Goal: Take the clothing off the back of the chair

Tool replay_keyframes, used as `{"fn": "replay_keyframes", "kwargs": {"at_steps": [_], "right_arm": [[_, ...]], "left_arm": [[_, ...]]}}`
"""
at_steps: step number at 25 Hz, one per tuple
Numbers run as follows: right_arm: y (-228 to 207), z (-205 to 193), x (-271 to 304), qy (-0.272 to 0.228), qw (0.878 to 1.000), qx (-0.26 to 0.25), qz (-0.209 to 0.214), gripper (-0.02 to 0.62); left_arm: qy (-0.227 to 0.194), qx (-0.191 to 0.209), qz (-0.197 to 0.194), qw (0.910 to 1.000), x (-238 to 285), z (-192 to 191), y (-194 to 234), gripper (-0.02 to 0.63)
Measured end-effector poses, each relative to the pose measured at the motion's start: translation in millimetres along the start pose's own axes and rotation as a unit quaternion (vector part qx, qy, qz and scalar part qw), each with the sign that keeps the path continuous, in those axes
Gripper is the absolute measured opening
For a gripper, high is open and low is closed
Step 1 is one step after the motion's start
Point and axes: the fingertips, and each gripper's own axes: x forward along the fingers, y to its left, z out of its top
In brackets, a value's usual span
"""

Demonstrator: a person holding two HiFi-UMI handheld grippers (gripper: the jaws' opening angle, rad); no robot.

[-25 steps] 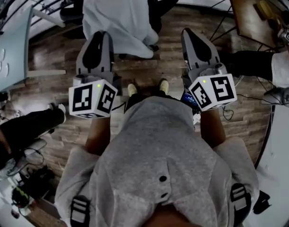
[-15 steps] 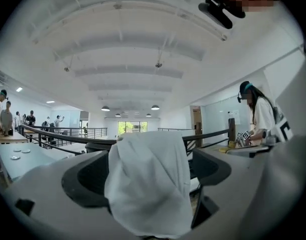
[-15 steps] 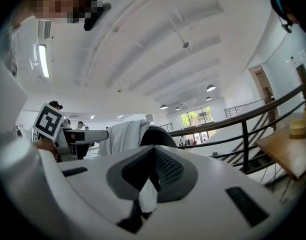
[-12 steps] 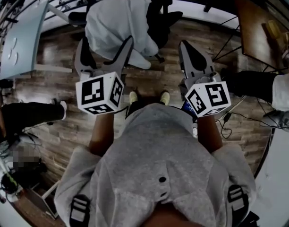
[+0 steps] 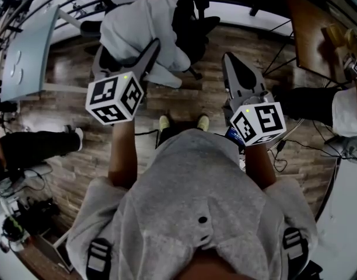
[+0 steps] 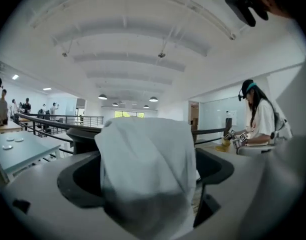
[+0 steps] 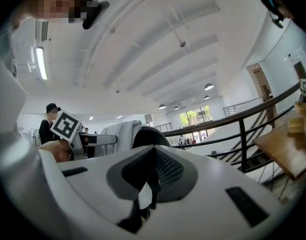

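Nearest, at 6 o'clock of the head view, the grey fleece top (image 5: 196, 203) of the person, with both forearms stretched forward from it. At 10 o'clock, the left gripper (image 5: 127, 50), white with a cube of square markers, pointed toward the chair. Jaws spread wide apart, having just been opening, probably to make room for a thick fold of cloth. Showing in the gap between these jaws in the left gripper view, the white draped clothing (image 6: 148, 169), not pressed by the pads, so not yet held. At 1 o'clock, the right gripper (image 5: 237, 63), jaws pressed together on nothing and held aside, likely as a spare hand for later. Below both, the brown wooden plank floor (image 5: 184, 98). Farther, at 12 o'clock, the black office chair (image 5: 196, 19), with the clothing hanging over its back and down its 11 o'clock side. Judged from this: approach nearly done, with closing on the cloth and lifting it clear of the backrest left to do. Possible trouble: fabric catching on the backrest if pulled sideways and not upward.
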Motion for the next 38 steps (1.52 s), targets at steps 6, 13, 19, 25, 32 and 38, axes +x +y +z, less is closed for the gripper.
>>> {"fn": "replay_keyframes", "kwargs": {"at_steps": [6,13,19,25,32,38], "right_arm": [[-2,2,2,-0.004,1.0,0.009,-0.002,0.011],[3,1,-4,-0.001,1.0,0.012,0.008,0.011],[0,4,-7,0.002,1.0,0.006,0.007,0.011],[2,2,-8,0.001,1.0,0.007,0.011,0.009],[8,5,-7,-0.003,1.0,0.006,0.006,0.009],[0,18,-5,-0.011,1.0,0.001,-0.012,0.011]], "left_arm": [[-0.002,0.023,0.027,0.9994,8,-1,-16,0.557],[-0.001,0.042,0.08,0.9959,22,-2,-5,0.557],[-0.004,0.031,0.086,0.9958,19,-1,0,0.518],[-0.012,0.027,0.071,0.997,-3,5,-3,0.249],[-0.039,0.003,0.028,0.9988,-19,20,-13,0.099],[-0.063,0.012,-0.015,0.9978,-10,49,-31,0.091]]}}
